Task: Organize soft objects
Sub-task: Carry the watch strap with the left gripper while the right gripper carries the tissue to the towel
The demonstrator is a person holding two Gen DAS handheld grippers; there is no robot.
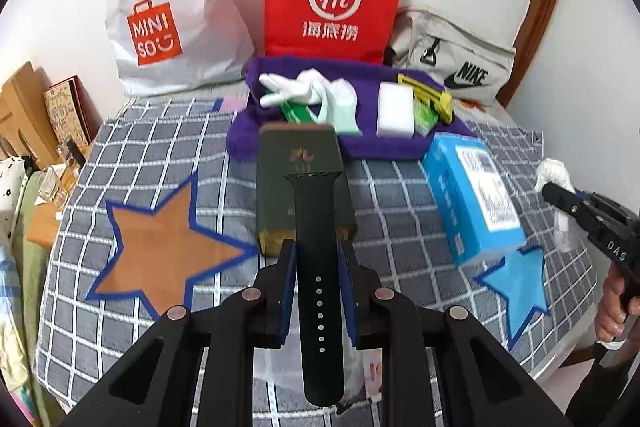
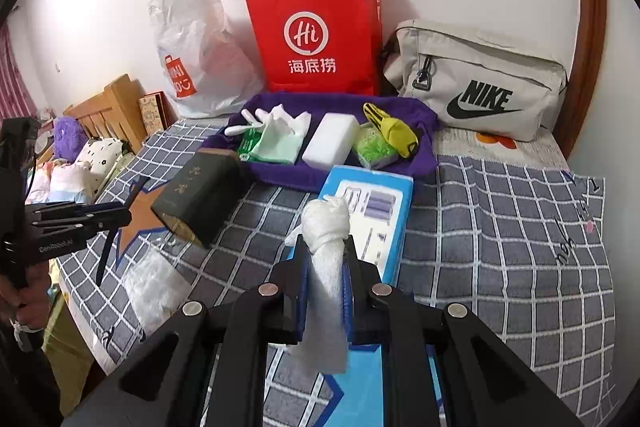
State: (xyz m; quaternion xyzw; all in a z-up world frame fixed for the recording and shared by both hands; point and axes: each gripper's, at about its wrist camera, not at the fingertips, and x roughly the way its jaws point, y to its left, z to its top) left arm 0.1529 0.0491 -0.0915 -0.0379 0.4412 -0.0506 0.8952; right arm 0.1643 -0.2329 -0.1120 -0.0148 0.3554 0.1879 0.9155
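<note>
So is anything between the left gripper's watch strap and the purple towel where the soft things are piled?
Yes. The dark green box lies directly ahead of the black watch strap, between it and the purple towel. The left gripper would likely need to carry the strap over it.

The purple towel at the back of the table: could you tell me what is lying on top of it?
On the purple towel: white glove, mint cloth, white sponge, green scrubber, yellow-black item. Whatever lies beneath them is hidden.
</note>
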